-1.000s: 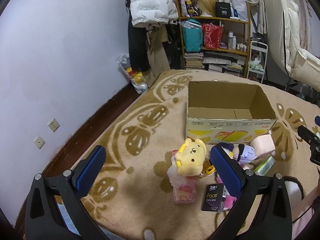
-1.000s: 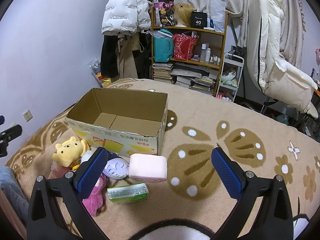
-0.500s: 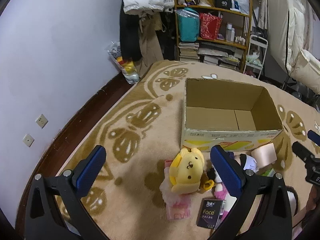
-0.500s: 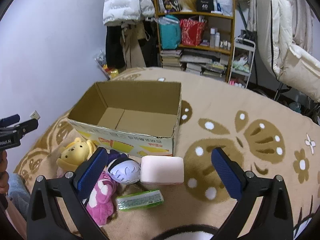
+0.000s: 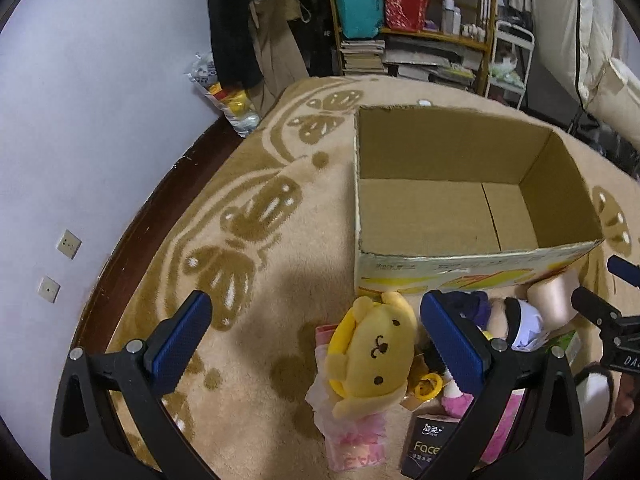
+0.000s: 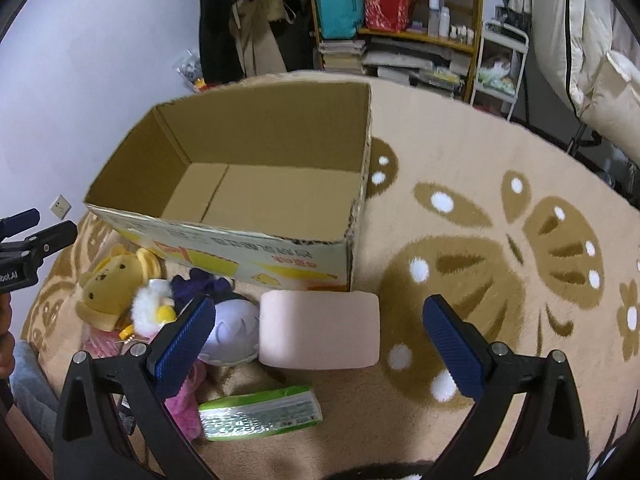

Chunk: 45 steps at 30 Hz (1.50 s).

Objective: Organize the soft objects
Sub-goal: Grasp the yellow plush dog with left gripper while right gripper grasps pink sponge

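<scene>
I hold both grippers spread wide and empty above the pile, because nothing has gone into the cardboard box [image 6: 256,184] yet: its floor is bare and its top is open, ready for drops from above. The left gripper [image 5: 316,344] hangs over the yellow plush [image 5: 372,356], which lies just in front of the box's near wall, resting on a pink packet [image 5: 352,440]. The right gripper [image 6: 320,340] hangs over the pink foam block [image 6: 320,330], which sits against the same wall near the box's right corner. Between those two lie a purple-and-white plush [image 6: 234,332] and a pink plush [image 6: 184,400]; a green tissue pack [image 6: 260,414] lies further out from the box, and a black tissue pack [image 5: 426,448] too. I judge the block the easiest first grab, being square and well framed by the fingers.

Everything sits on a thick beige carpet [image 6: 480,216] with brown butterfly motifs. Beyond the box stand a cluttered wooden shelf [image 6: 400,32] and hanging coats [image 6: 240,40].
</scene>
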### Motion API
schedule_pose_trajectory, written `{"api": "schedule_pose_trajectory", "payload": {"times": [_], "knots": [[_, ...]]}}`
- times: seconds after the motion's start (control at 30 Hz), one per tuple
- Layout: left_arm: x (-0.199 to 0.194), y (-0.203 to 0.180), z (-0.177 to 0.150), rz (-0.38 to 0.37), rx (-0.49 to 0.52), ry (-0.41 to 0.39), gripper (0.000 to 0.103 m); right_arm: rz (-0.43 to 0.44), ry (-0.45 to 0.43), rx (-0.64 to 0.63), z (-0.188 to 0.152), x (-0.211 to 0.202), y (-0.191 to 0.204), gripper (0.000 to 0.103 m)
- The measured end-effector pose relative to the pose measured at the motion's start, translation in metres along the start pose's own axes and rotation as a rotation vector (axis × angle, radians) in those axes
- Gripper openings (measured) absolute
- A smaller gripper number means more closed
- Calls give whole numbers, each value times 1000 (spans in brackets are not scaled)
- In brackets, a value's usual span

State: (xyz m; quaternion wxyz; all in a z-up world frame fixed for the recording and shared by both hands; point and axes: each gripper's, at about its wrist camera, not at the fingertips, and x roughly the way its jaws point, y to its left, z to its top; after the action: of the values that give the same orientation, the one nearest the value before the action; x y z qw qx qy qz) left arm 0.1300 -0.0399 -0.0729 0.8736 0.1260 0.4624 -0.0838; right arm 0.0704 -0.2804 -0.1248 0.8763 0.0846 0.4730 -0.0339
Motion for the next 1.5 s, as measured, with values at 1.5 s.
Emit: {"api": "schedule_pose_trajectory", "payload": {"times": [1.5], "knots": [[75,-21,-27,-112,14,273,67,81,124,72,-12,34,-17,69]]}}
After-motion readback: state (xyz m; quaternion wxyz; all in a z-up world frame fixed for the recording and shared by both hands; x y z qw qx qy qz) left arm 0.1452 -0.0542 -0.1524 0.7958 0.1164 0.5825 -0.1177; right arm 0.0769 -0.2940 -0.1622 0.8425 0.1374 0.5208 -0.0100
